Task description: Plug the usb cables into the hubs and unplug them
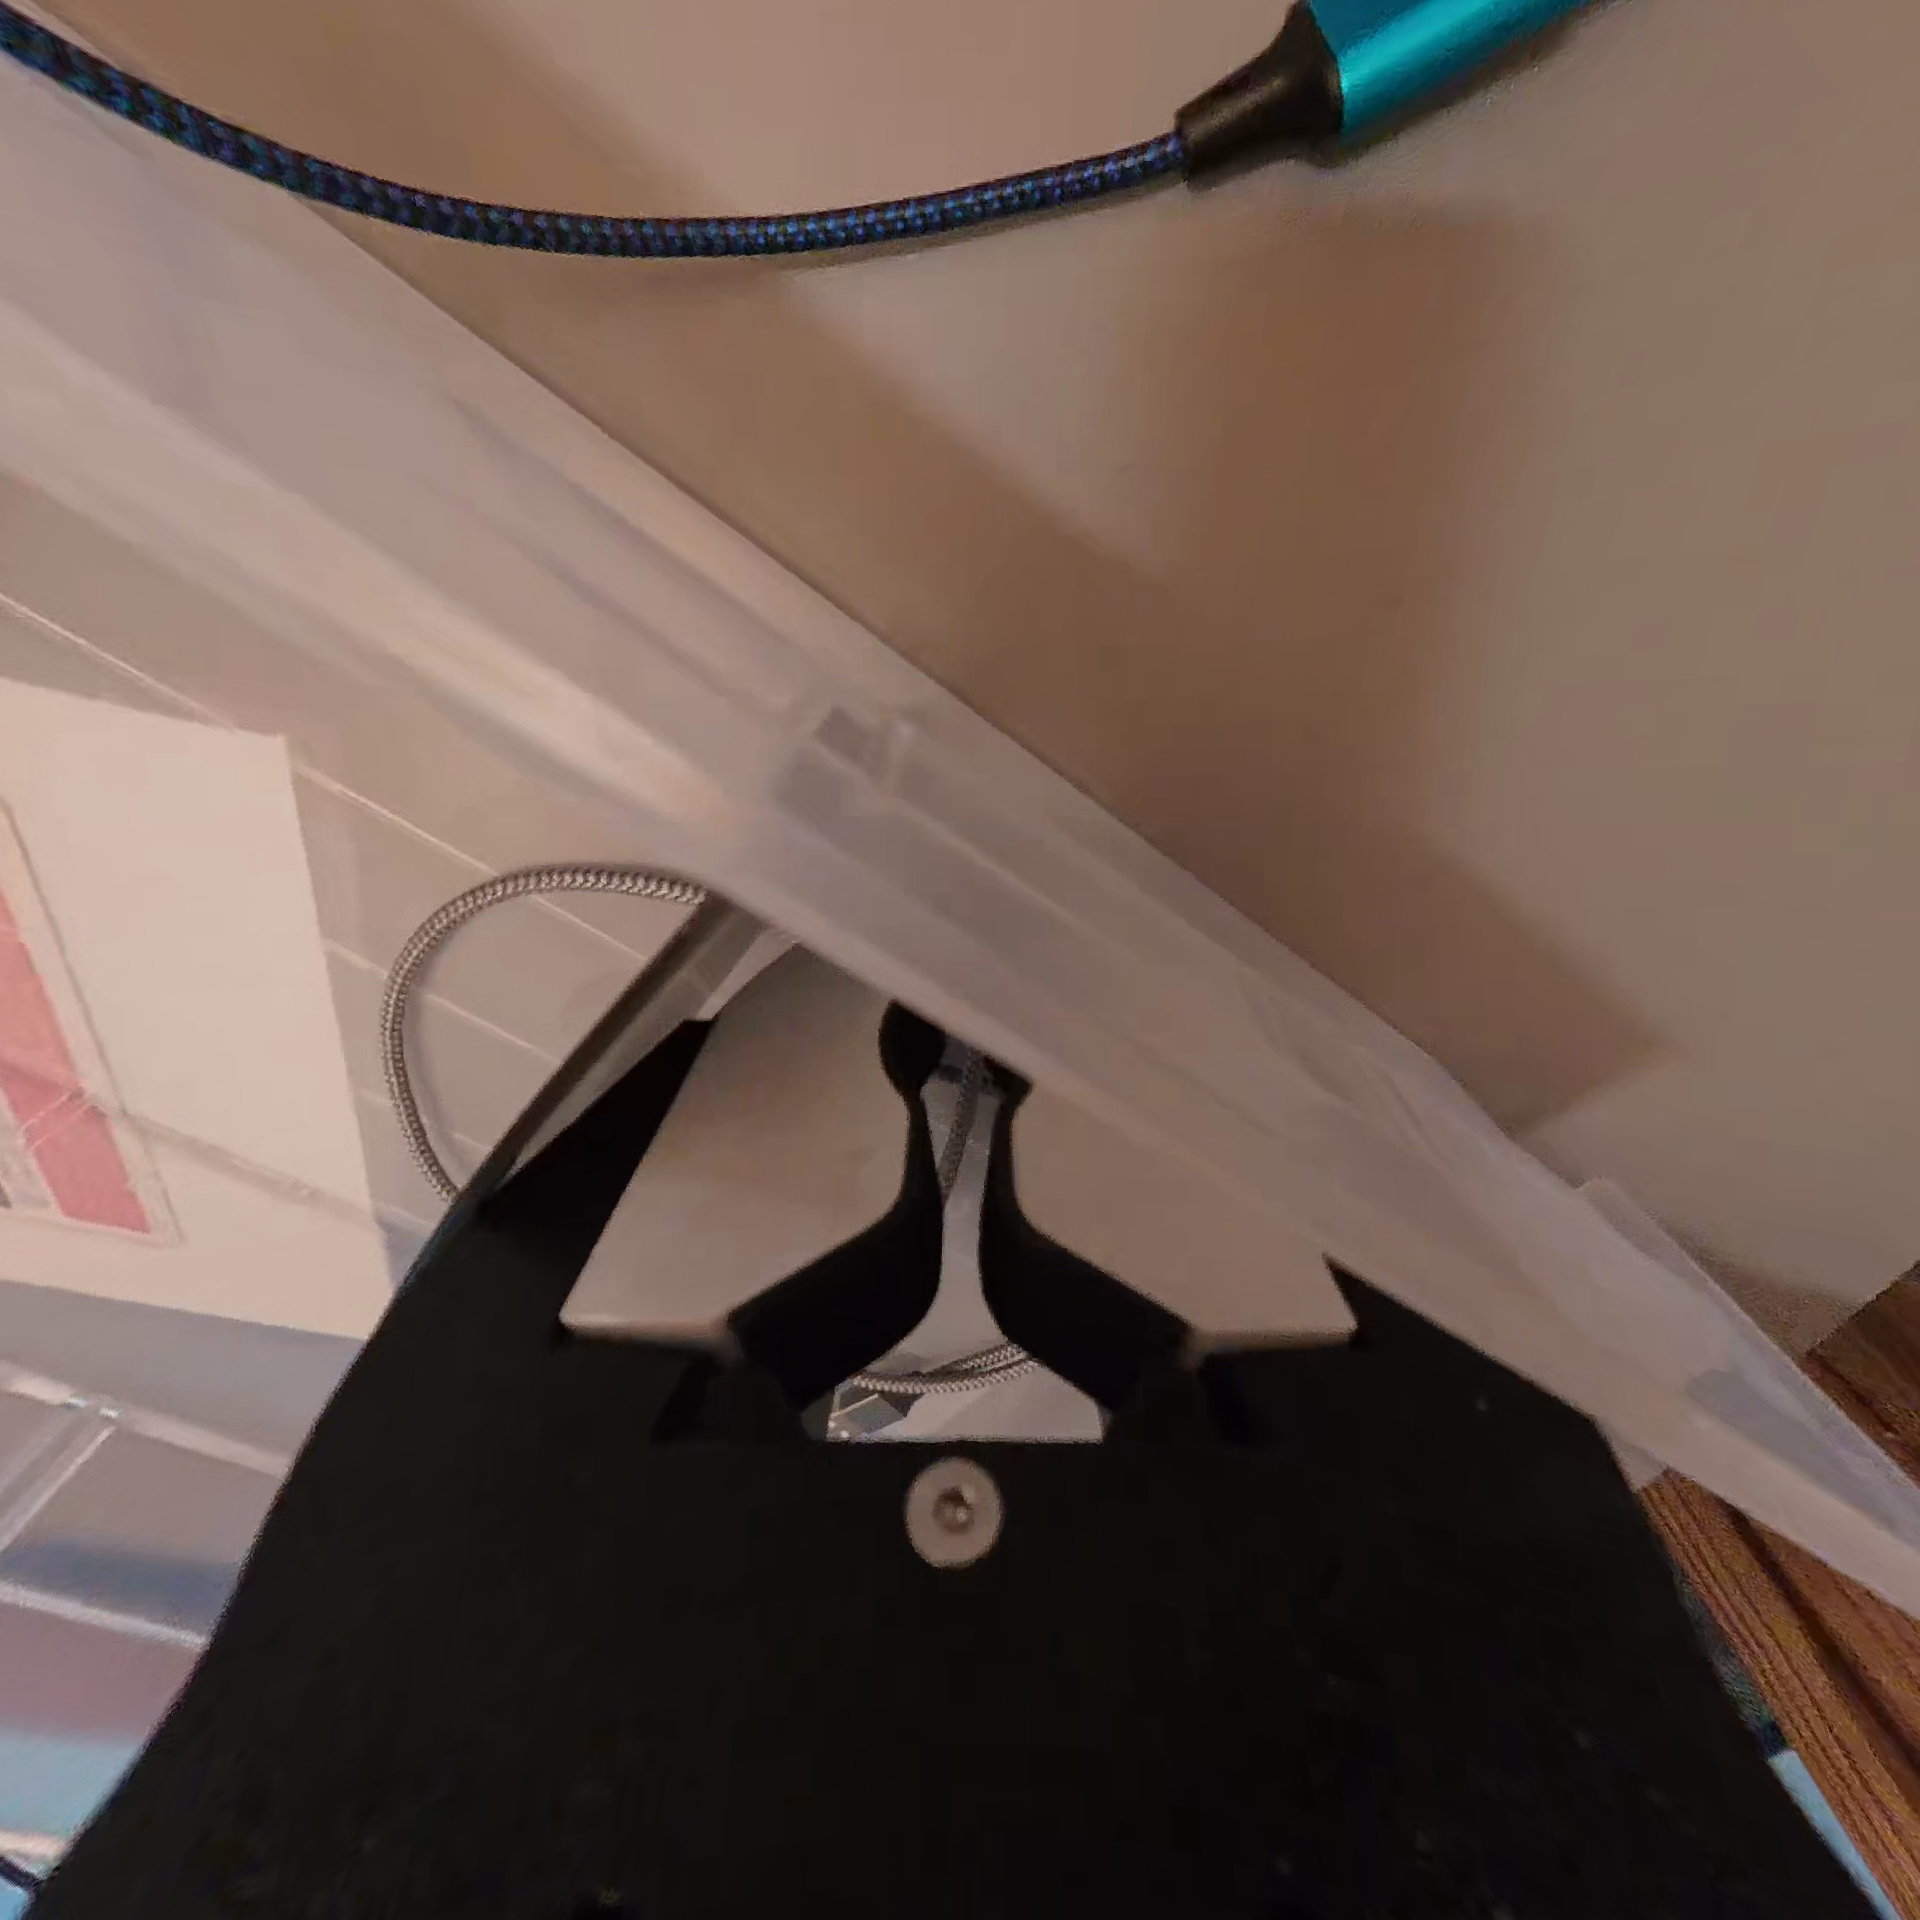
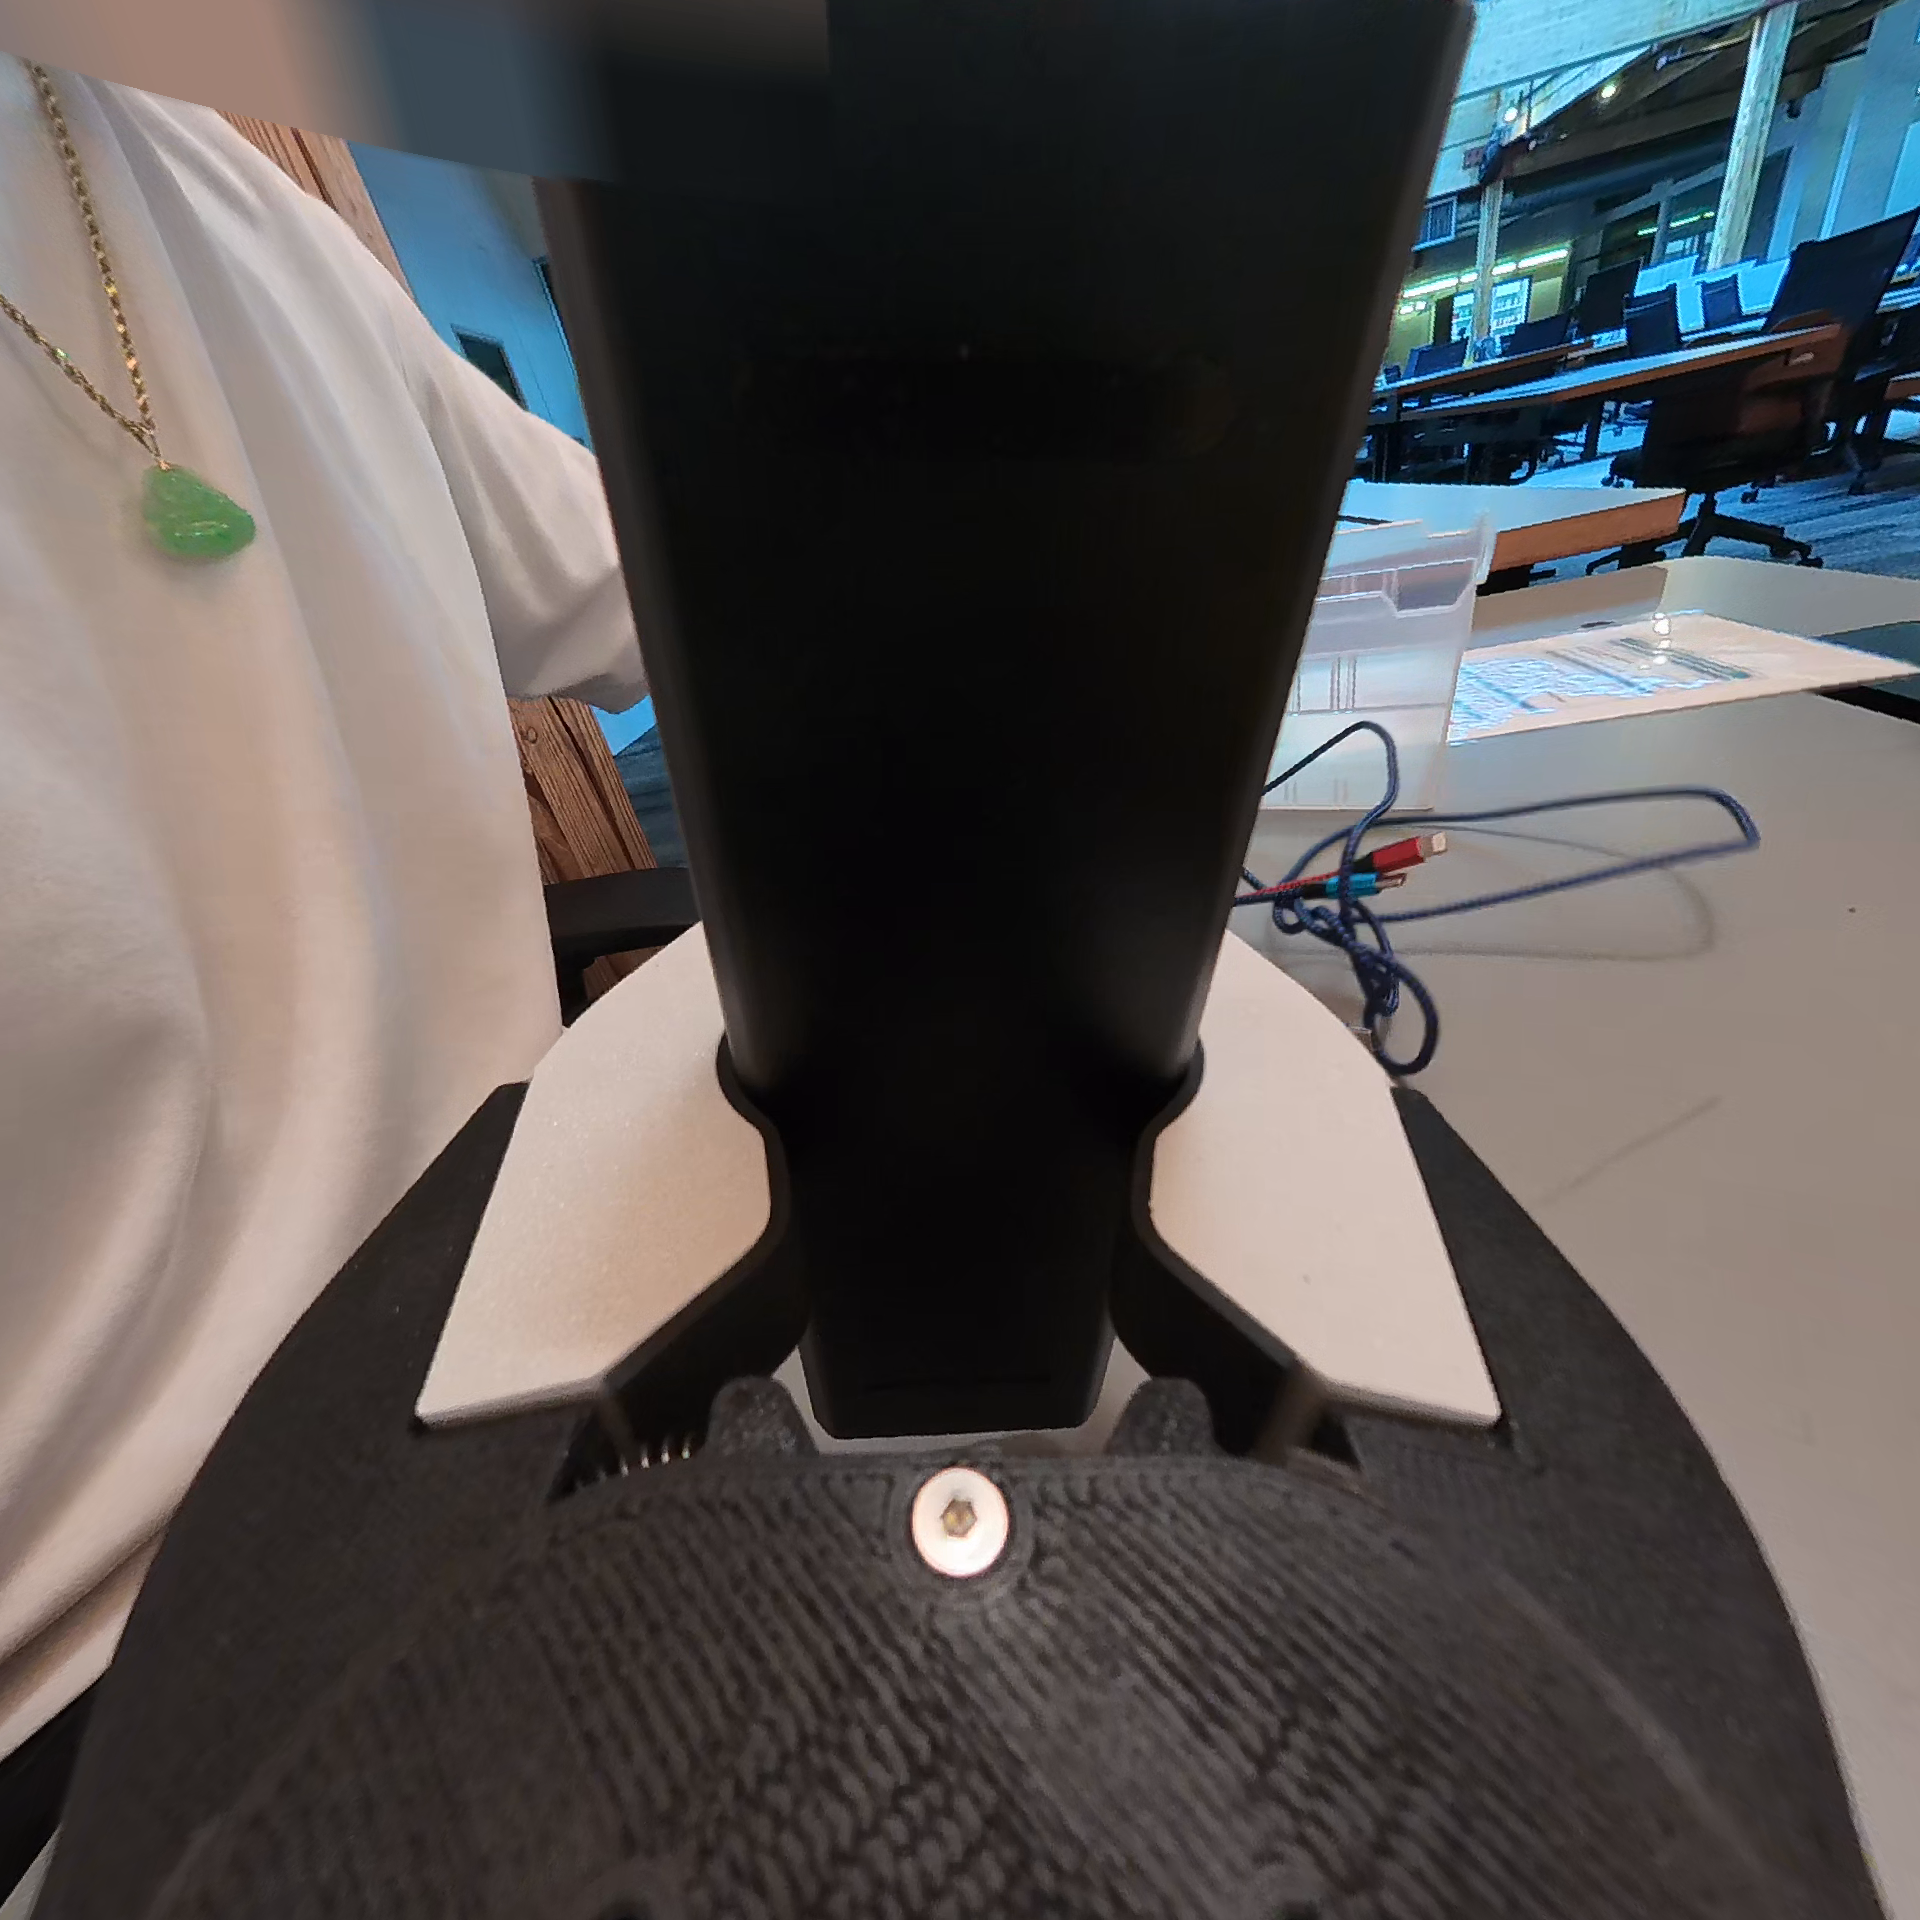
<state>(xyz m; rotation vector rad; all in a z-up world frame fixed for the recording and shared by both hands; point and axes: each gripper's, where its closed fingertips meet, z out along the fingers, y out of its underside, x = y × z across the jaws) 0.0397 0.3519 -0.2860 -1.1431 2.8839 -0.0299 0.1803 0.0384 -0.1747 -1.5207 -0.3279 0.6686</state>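
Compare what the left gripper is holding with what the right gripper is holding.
The left gripper pinches a thin silver braided cable that curls into a loop; the right gripper clamps a wide, rigid black block. The left fingers nearly meet around the cable; the right fingers sit far apart on the block. Both are gripped firmly.

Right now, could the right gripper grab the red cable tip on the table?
Probably not: the right gripper is already shut on a black hub; the red cable tip lies off to its side.
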